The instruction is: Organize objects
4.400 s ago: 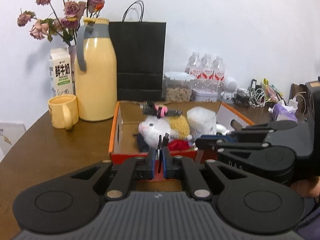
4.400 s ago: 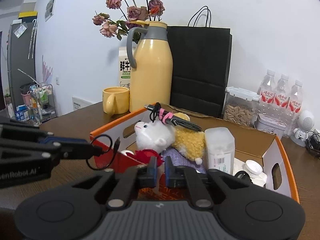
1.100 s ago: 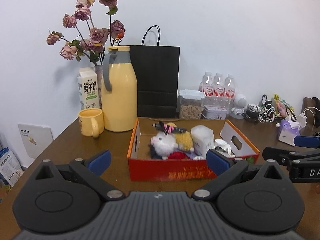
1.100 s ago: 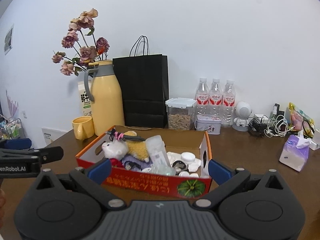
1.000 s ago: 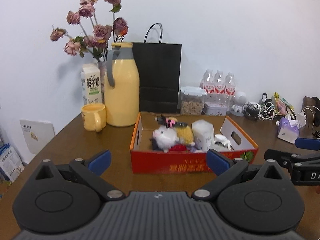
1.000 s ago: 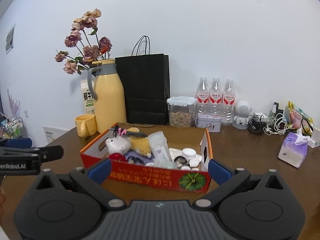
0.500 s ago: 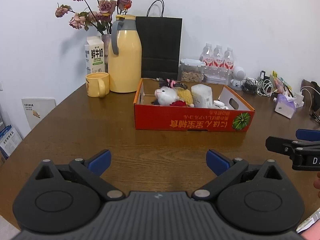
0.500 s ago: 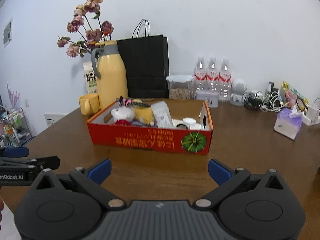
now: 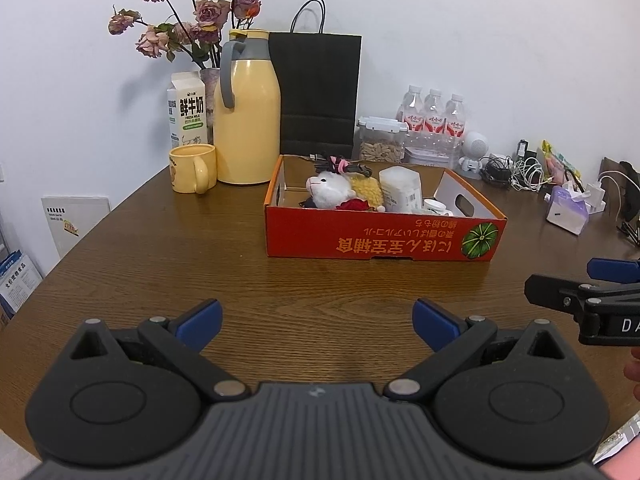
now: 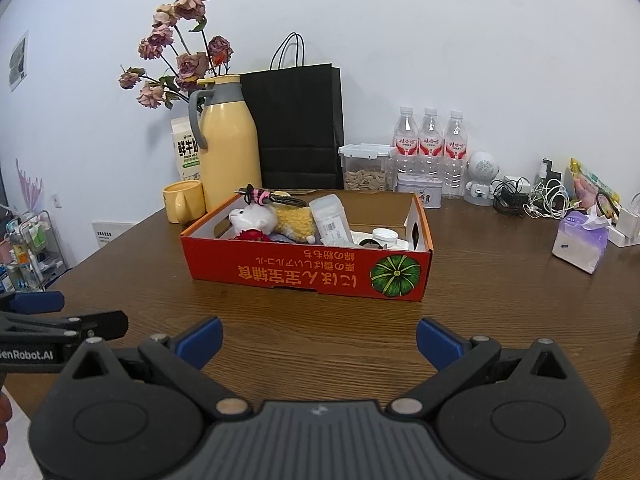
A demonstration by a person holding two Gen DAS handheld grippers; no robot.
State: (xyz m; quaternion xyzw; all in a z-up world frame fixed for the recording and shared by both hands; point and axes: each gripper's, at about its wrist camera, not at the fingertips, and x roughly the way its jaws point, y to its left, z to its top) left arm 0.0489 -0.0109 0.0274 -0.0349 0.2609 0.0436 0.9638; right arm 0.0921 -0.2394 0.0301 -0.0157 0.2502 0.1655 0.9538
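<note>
A red cardboard box (image 9: 380,240) (image 10: 304,272) stands on the brown table. It holds a white plush toy (image 9: 328,190) (image 10: 254,216), a yellow plush (image 10: 294,218), a clear plastic jar (image 9: 400,188) (image 10: 332,218), a black cable with a pink tie (image 10: 268,197) and white lids (image 10: 384,236). My left gripper (image 9: 316,320) is open and empty, well back from the box. My right gripper (image 10: 318,340) is open and empty, also in front of the box.
Behind the box stand a yellow thermos (image 9: 246,108), a yellow mug (image 9: 192,168), a milk carton (image 9: 186,112), dried roses, a black paper bag (image 9: 316,96), a seed container (image 10: 366,166), three water bottles (image 10: 430,136) and a tangle of cables (image 10: 532,196). A tissue pack (image 10: 582,242) lies at right.
Both grippers have pulled back and away from the box, which now looks smaller and farther. Both went from shut 4.4 s ago to open; a black cable once in the left gripper is gone.
</note>
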